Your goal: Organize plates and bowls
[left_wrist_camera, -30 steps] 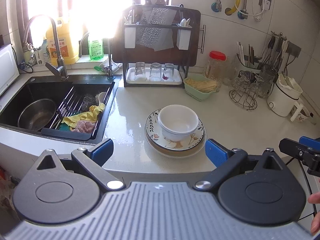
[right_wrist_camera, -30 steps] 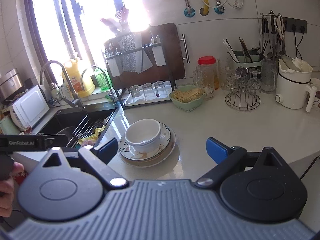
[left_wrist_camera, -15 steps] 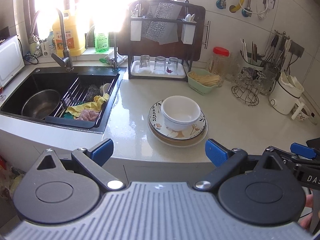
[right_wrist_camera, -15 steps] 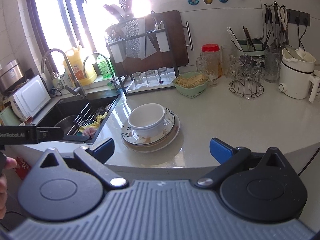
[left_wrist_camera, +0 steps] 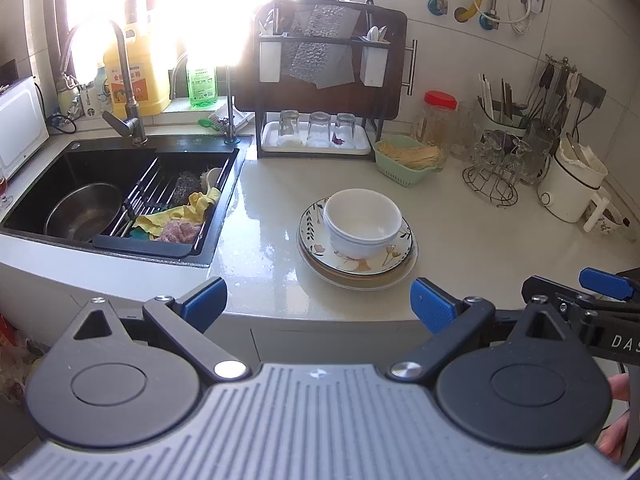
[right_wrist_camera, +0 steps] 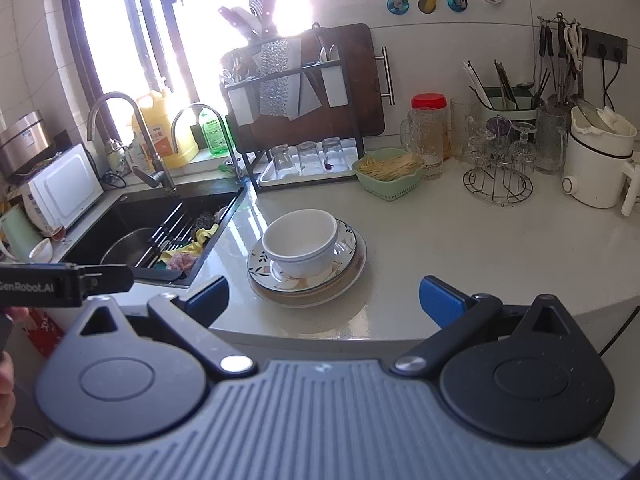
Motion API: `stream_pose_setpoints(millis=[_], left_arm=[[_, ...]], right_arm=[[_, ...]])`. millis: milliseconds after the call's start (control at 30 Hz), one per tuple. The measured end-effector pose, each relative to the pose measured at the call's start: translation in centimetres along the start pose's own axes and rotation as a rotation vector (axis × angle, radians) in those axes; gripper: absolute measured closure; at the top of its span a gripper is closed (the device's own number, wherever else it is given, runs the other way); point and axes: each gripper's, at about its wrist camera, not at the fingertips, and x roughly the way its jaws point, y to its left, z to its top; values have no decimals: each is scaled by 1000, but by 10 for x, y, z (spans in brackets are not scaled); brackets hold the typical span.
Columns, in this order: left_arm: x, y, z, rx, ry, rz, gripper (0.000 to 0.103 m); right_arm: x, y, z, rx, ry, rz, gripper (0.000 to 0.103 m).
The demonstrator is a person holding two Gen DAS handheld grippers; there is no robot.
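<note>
A white ceramic bowl (left_wrist_camera: 362,220) sits nested in a second white bowl, and the pair rests on a leaf-patterned plate (left_wrist_camera: 356,258) that tops a small stack of plain cream plates (left_wrist_camera: 360,278). The stack stands on the pale glossy stone countertop (left_wrist_camera: 480,240), near its front edge and just right of the sink.

The left gripper (left_wrist_camera: 318,304) hangs off the counter's front edge, level with the stack and short of it, its blue-padded fingers spread wide and holding nothing. The right gripper (right_wrist_camera: 324,300) is likewise short of the counter edge, its fingers wide apart and empty, with the stack ahead between them and slightly left. Neither gripper touches the dishes.

Left of the stack, a black sink (left_wrist_camera: 100,168) holds a steel bowl (left_wrist_camera: 84,212) and a drainer tray with yellow and pink cloths (left_wrist_camera: 180,220). Behind the stack, a black rack (left_wrist_camera: 320,92) carries three upturned glasses on a white tray. To the right stand a green plastic basket (left_wrist_camera: 404,158), a red-lidded glass jar (left_wrist_camera: 436,120), a wire glass stand (left_wrist_camera: 492,184) and a white electric kettle (left_wrist_camera: 572,188). A sunlit window glares above the sink.
</note>
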Motion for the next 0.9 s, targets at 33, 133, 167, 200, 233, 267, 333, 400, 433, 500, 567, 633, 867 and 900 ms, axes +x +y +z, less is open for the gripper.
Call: stream_pose_setpoints(millis=[33, 133, 167, 200, 233, 267, 333, 400, 433, 500, 567, 633, 867, 900], left_arm=[[0, 0, 0, -4, -1, -2, 3], [2, 1, 1, -11, -4, -13, 3], [3, 1, 2, -12, -6, -16, 3], [3, 1, 2, -15, -6, -18, 3], [4, 2, 2, -20, -5, -22, 3], [5, 2, 2, -26, -8, -32, 3], [6, 1, 3, -27, -11, -36, 3], [8, -1, 5, -20, -10, -33, 3], [9, -2, 6, -20, -10, -35, 3], [11, -3, 7, -19, -6, -36, 3], [12, -5, 7, -16, -3, -31, 3], [12, -5, 7, -19, 1, -30, 3], [13, -5, 7, -31, 13, -20, 3], [13, -6, 8, -31, 14, -19, 3]], right_arm=[[0, 0, 1, -1, -1, -1, 0], [0, 0, 2, -8, -2, -8, 0], [0, 0, 2, -9, -3, -11, 0], [0, -1, 2, -10, -3, -12, 0], [0, -2, 3, -10, -3, -12, 0], [0, -2, 3, -8, -5, -15, 0], [-1, -3, 4, -10, -12, -13, 0], [0, -3, 7, -11, -12, -6, 0], [0, -3, 8, -10, -15, -4, 0], [0, -3, 10, -10, -22, -2, 0], [0, -3, 12, -11, -26, -1, 0], [0, -3, 13, -9, -24, 2, 0], [2, -5, 12, -10, -3, 2, 0], [2, -5, 12, -8, 0, 2, 0]])
